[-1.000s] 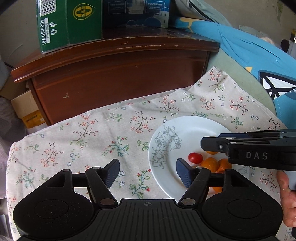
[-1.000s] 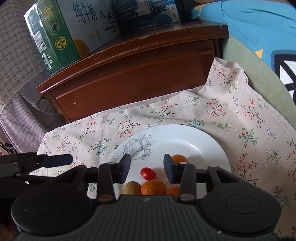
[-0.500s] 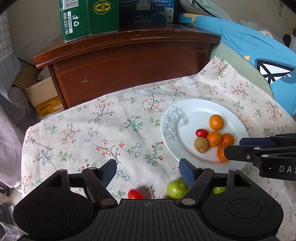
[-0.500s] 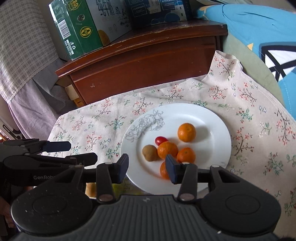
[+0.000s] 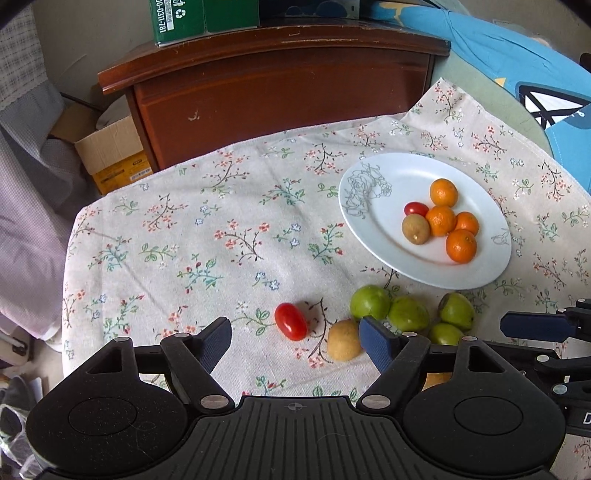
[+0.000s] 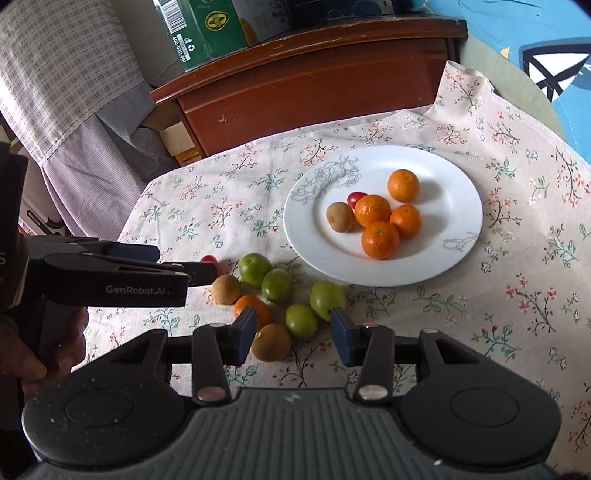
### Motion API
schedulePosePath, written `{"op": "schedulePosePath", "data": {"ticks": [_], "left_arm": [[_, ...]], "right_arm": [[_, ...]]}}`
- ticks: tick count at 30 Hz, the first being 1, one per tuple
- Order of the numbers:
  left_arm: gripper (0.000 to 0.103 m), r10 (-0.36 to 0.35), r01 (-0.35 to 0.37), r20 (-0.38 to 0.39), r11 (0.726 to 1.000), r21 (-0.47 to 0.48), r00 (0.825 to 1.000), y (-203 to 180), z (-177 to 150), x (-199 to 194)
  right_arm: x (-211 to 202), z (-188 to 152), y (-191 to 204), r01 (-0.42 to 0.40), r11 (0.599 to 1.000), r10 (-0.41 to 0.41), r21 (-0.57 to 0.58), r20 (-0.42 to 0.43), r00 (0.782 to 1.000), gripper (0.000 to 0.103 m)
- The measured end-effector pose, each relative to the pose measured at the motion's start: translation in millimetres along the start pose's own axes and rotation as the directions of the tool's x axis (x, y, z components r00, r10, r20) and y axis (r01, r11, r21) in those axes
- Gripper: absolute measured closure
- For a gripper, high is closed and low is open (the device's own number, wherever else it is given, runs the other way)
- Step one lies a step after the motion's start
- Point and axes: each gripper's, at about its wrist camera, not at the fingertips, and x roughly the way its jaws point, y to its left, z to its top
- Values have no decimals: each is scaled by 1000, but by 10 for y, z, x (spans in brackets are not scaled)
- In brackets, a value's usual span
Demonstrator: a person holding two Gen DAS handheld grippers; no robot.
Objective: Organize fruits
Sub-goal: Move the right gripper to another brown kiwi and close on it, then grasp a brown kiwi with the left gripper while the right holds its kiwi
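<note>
A white plate [image 6: 458,206] with a line-drawn rose sits on a floral tablecloth [image 5: 207,236], holding four mandarins [image 6: 380,239], one brown kiwi-like fruit [image 6: 340,216] and a cherry tomato [image 6: 356,197] bunched near its middle. Just off the plate's near rim lies a loose cluster on the cloth: four green fruits [image 6: 255,268], two more brown fruits [image 6: 271,341], one mandarin [image 6: 253,308] and a second cherry tomato [image 5: 290,321]. The left gripper [image 5: 295,334] hangs over the tomato and a brown fruit, its jaws spreading wider and pressing on nothing. The right gripper [image 6: 293,330] hovers above the green and brown fruits, its blue pads apart and empty. A dark wooden cabinet [image 5: 280,81] with a green carton [image 6: 207,26] on top stands behind the table.
</note>
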Motion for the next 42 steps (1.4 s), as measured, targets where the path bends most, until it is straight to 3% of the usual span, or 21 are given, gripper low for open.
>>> {"op": "schedulePosePath", "data": {"ticks": [12, 23, 31, 36, 42], "left_arm": [[24, 42, -44, -34, 998, -36, 999, 42, -163, -20], [26, -33, 32, -20, 997, -70, 999, 32, -161, 14], [28, -83, 82, -6, 994, -70, 997, -37, -161, 71], [48, -116, 116, 10, 986, -117, 993, -3, -140, 100], [59, -104, 110, 42, 980, -165, 994, 19, -105, 126]], "right_arm": [[216, -217, 221, -18, 996, 12, -82, -69, 998, 60], [366, -202, 200, 7, 997, -11, -71, -45, 999, 77], [276, -209, 199, 23, 997, -30, -79, -88, 996, 77], [265, -203, 131, 31, 999, -35, -37, -111, 993, 77], [267, -205, 124, 31, 999, -34, -28, -111, 993, 77]]}}
